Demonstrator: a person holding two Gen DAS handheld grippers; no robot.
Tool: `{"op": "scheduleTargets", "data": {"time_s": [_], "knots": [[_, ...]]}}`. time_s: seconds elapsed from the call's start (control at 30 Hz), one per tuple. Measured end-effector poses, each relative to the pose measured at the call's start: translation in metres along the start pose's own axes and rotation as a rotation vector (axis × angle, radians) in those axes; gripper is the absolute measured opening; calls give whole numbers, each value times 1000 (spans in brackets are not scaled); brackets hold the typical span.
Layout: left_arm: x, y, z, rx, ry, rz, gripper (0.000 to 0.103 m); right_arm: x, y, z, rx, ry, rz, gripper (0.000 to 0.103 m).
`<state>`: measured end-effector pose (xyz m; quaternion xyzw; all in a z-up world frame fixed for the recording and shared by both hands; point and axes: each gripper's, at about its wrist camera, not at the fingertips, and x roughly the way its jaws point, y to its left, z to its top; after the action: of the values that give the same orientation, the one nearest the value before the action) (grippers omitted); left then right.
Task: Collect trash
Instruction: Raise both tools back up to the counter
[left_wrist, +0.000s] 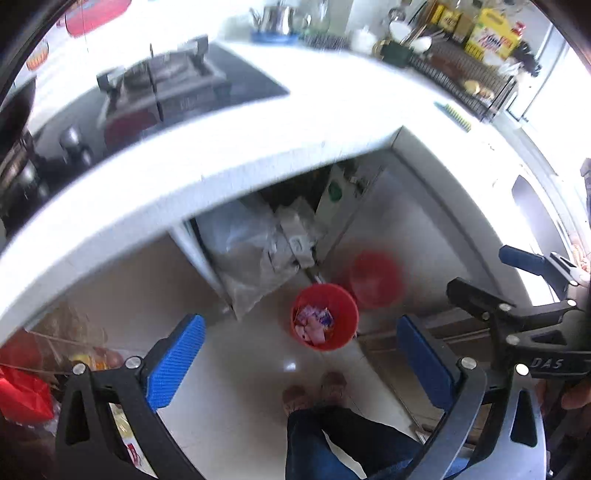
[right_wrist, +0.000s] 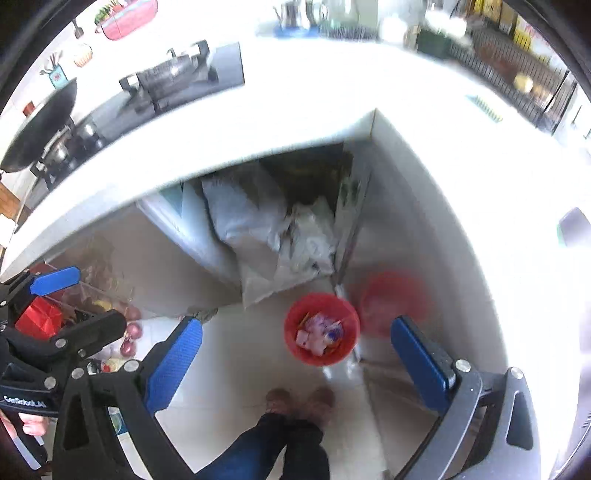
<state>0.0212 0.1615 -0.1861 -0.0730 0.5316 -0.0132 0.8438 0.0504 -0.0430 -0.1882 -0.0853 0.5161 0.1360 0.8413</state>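
Observation:
A red bin (left_wrist: 325, 316) stands on the pale floor below the white counter corner, with several pink and purple wrappers (left_wrist: 314, 323) inside. It also shows in the right wrist view (right_wrist: 321, 328), with wrappers (right_wrist: 319, 334) in it. My left gripper (left_wrist: 301, 360) is open and empty, held high above the floor, bin between its blue pads (left_wrist: 176, 360). My right gripper (right_wrist: 295, 363) is open and empty, likewise above the bin. The right gripper shows at the right edge of the left view (left_wrist: 517, 291); the left gripper shows at the left edge of the right view (right_wrist: 62, 306).
A white L-shaped counter (left_wrist: 258, 147) holds a black gas stove (left_wrist: 159, 96), a dish rack (left_wrist: 476, 77) and bottles. Under it lie white plastic bags (left_wrist: 258, 254). A red reflection (left_wrist: 375, 277) shows on the cabinet door. The person's legs and shoes (left_wrist: 314, 395) stand below. Produce and a red bag (right_wrist: 40, 319) lie left.

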Motion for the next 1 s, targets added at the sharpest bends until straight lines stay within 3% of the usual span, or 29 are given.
{"op": "scheduleTargets", "data": {"time_s": [0.4,0.57,1.0], "knots": [[-61,-34,51,105,-106,-57,103,-73,-23,21,76,-131,-88,102],[-65,-50,68,130,-110,-111,103,-88,-31,30,122,-164,-111,102],[-55,-104,112,271,-128,-133,103,-109,-78,39,243,-224,-146,102]]}}
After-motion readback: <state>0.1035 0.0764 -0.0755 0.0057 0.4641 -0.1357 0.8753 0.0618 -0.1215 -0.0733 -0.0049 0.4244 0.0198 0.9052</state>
